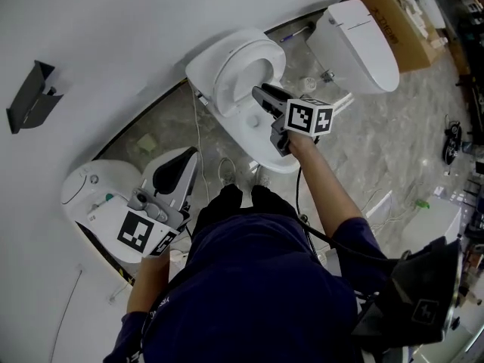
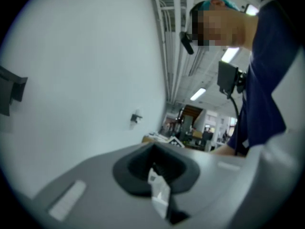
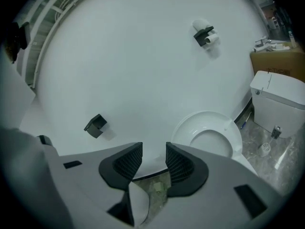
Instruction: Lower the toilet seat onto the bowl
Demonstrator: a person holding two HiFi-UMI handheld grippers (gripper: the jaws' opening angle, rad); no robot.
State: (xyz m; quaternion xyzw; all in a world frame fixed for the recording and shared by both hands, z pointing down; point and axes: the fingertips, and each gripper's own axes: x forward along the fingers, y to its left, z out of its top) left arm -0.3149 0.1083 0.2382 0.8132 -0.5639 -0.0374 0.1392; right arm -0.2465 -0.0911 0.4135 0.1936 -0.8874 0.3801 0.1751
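The upright toilet seat (image 1: 240,72) above the bowl (image 1: 268,157) is best caught at its rim by the parted, empty right gripper (image 3: 148,157) and eased down slowly, while the left gripper (image 2: 153,156) is clenched on nothing.

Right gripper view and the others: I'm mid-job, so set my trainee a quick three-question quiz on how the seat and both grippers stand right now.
1. True or false: the white ring-shaped plastic toilet seat lies flat on the white ceramic bowl.
2. Pick one. The right gripper is: A) shut on the toilet seat; B) open with nothing between its jaws; C) shut on nothing.
3. Fill in: the left gripper has its jaws ____ (open or shut).
Key: 1 false, the toilet seat stands raised; 2 B; 3 shut.
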